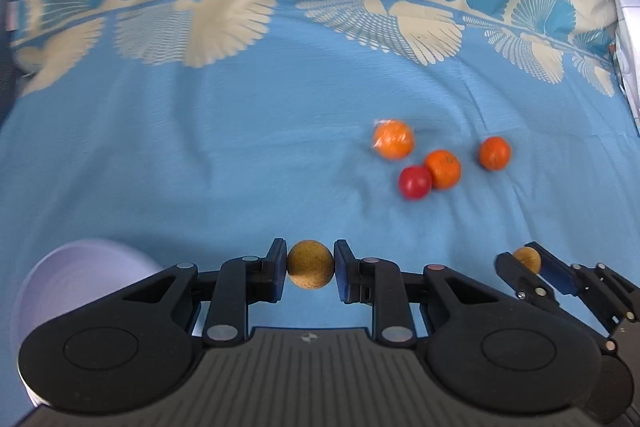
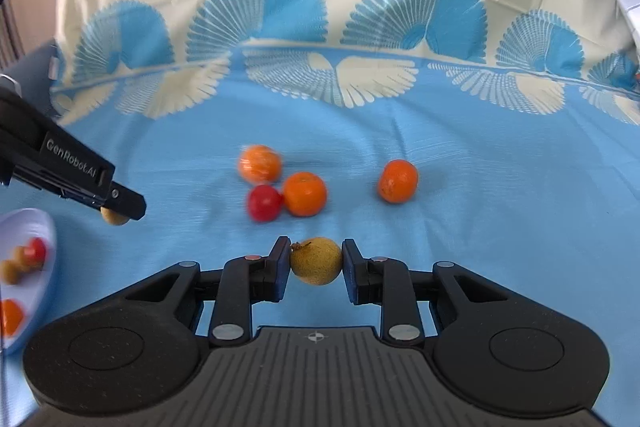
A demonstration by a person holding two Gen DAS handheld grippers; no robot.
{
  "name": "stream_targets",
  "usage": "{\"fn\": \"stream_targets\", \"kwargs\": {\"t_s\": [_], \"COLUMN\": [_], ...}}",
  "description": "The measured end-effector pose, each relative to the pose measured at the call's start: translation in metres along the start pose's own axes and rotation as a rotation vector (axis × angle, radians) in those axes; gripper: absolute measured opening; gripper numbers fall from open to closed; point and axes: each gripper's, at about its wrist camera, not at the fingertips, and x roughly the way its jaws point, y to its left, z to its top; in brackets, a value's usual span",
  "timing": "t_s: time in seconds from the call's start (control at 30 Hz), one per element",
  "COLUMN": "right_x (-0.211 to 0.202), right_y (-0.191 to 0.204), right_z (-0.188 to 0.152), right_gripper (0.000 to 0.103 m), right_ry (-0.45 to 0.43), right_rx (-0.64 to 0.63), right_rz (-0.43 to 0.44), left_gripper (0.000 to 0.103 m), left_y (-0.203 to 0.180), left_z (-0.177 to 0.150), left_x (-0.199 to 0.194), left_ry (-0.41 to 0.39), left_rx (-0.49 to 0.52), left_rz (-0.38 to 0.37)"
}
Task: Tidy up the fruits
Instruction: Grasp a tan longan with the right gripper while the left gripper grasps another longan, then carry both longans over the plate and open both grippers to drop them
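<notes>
The blue-and-cream patterned cloth (image 2: 460, 155) lay slack under the loose fruit, so a nudge could likely have rolled it. The pale lilac plate (image 2: 38, 227) sat left, well apart from three oranges (image 2: 305, 194) and a small red tomato (image 2: 264, 202). The left gripper (image 1: 310, 264) pinched one round tan-brown longan (image 1: 310, 264); the right gripper (image 2: 316, 261) pinched another stemmed yellowish longan (image 2: 316, 261), which might have slipped.

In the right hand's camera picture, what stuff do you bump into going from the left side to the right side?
White plate with fruit → left gripper pinching a small tan fruit → wrapped orange → red tomato → middle orange → lone orange.
</notes>
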Motion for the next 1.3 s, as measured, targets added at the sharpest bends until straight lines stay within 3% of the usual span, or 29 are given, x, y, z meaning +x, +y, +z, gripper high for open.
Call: {"fn": "stream_targets", "kwargs": {"t_s": [0.33, 0.67, 1.0, 1.3], "right_x": [-0.102, -0.194, -0.243, -0.267], "right_y": [0.060, 0.123, 0.163, 0.176], "right_z": [-0.012, -0.022, -0.048, -0.055], "right_gripper": [0.029, 0.029, 0.029, 0.029], "right_ry": [-0.019, -0.071, -0.088, -0.127], "right_rx": [-0.036, -0.089, -0.150, -0.189], "right_rz": [0.100, 0.234, 0.289, 0.295], "left_gripper": [0.028, 0.028, 0.027, 0.028], "left_y": [0.056, 0.107, 0.134, 0.144], "left_z": [-0.064, -0.134, -0.183, -0.204], "left_x": [-0.119, -0.203, -0.247, -0.264], "left_ry": [-0.059, -0.125, -0.173, -0.202], "left_rx": [-0.093, -0.183, -0.246, -0.279], "left_rz": [0.036, 0.087, 0.094, 0.092]}}
